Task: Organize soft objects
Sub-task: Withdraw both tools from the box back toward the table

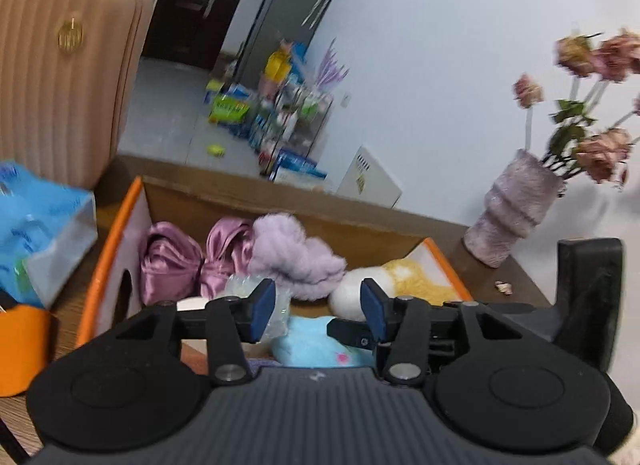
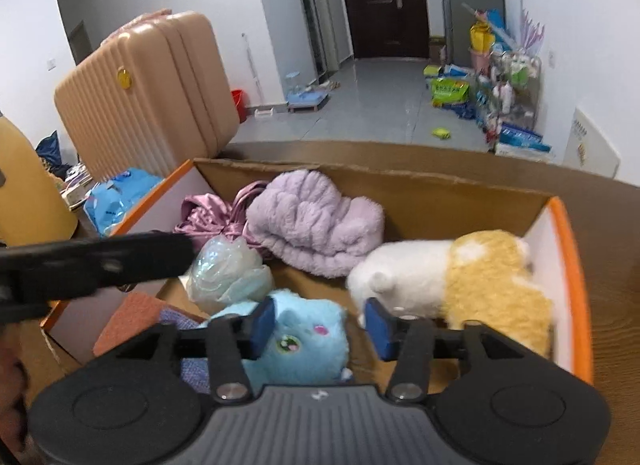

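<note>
Inside the cardboard box, just beneath my right gripper, lies the blue plush toy, its jaws parted and empty above it. The white-and-yellow plush sits just right. My left gripper hovers open over the same box, gripping nothing.

It was a lived-in flat. At twelve o'clock a tiled hallway ran to a dark wooden entrance door; household packets cluttered the floor at one o'clock, and a ribbed pink hard-shell suitcase stood at ten.
</note>
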### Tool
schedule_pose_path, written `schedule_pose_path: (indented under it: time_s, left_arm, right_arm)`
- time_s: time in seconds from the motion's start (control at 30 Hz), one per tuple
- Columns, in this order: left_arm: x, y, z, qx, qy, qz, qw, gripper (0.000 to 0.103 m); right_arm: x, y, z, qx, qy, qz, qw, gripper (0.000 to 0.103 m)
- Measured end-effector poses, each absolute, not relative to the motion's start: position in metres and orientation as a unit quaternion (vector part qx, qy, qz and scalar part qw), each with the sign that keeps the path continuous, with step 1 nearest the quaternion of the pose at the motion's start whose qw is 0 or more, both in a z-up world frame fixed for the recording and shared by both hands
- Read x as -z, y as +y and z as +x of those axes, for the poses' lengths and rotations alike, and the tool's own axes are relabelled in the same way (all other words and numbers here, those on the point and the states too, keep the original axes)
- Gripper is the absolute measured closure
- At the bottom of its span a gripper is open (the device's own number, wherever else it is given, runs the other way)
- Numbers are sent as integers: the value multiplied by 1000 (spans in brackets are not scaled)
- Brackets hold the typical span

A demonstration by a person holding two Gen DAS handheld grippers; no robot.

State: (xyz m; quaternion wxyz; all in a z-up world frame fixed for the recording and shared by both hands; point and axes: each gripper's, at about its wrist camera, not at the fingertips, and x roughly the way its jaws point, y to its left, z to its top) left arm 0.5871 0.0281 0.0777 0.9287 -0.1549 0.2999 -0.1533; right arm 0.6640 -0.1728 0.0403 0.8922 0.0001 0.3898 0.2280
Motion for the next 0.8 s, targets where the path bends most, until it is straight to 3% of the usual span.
schedule_pose_path:
  time_s: [0.07,0.27,0.53,0.8]
  left_arm:
    - [-87,29,569,159,283,-142,935,44]
    - [-112,22,507,145,256,-73,953,42]
    - [-137,16,413,153,232,-59,959,35]
    - [-128,-2,321,158,224,-43,961,30]
  right_arm:
    - [-53,-185,652,-222,371,5,902,44]
    - [-90,-220,586,-226,305,0,925,41]
    - [-114,-251,480,-232,274,-3,933,39]
    - [-110,-274,390,-235,277,24,932,39]
